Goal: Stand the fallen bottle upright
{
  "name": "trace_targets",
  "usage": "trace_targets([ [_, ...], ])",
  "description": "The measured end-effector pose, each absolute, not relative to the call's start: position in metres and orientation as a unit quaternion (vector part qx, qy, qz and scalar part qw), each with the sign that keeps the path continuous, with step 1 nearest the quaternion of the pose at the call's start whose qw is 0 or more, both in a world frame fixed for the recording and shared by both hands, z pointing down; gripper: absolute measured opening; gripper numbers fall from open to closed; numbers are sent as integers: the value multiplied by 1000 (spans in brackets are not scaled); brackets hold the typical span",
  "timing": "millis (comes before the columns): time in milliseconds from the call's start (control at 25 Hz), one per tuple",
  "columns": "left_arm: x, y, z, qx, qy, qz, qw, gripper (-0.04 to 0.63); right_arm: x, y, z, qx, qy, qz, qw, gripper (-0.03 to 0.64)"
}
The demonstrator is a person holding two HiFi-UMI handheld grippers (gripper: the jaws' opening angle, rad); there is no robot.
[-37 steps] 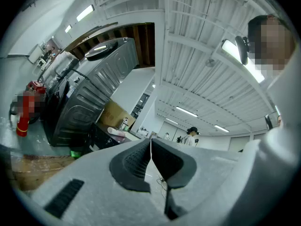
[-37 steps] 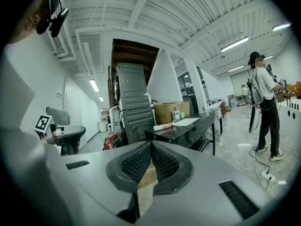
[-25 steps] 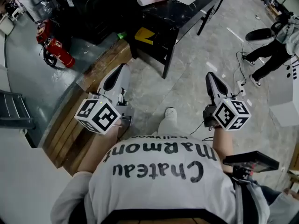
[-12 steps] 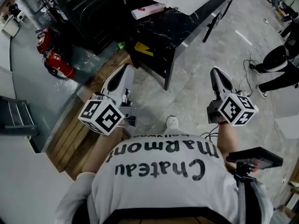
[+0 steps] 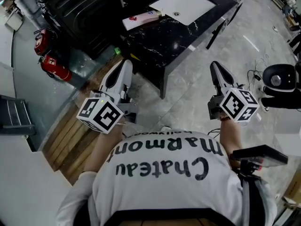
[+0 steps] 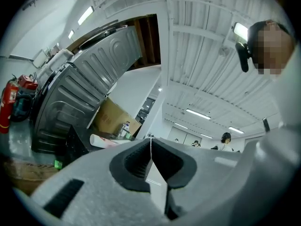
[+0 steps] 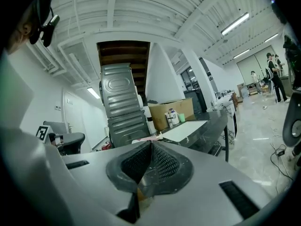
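The fallen bottle (image 5: 141,19), white with a pink part, lies on its side near the far left corner of the black marble table (image 5: 188,39). In the left gripper view the bottle (image 6: 107,141) shows just left of the jaws, still some way off. My left gripper (image 5: 126,63) is held out in front of the table's near left edge, shut and empty (image 6: 150,139). My right gripper (image 5: 214,66) hovers over the floor by the table's right side; its jaws meet at the tip (image 7: 150,143) with nothing between them.
A white sheet (image 5: 186,4) lies on the table beside the bottle. Red fire extinguishers (image 5: 51,66) and a wooden step (image 5: 70,135) are at the left, a dark metal cabinet (image 6: 84,93) and a cardboard box (image 6: 113,120) beyond. An office chair (image 5: 280,81) stands at the right.
The person has walked toward the table: table and bottle have come nearer and lower in the head view. Both grippers moved forward with the body and stayed shut.
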State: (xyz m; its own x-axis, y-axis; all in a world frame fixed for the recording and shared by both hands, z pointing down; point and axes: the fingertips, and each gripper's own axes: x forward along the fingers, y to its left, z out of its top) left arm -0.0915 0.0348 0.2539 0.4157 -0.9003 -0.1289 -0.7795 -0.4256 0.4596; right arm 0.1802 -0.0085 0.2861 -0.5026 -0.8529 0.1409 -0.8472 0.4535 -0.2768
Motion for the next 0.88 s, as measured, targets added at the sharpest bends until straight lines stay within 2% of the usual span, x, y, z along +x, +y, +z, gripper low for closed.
trace_targets([
  [240, -76, 11, 266, 818, -523, -165, 171, 20, 191, -48, 295, -486, 857, -170, 12, 14],
  [880, -91, -106, 278, 822, -515, -151, 191, 20, 168, -149, 318, -485, 850, -207, 1, 14],
])
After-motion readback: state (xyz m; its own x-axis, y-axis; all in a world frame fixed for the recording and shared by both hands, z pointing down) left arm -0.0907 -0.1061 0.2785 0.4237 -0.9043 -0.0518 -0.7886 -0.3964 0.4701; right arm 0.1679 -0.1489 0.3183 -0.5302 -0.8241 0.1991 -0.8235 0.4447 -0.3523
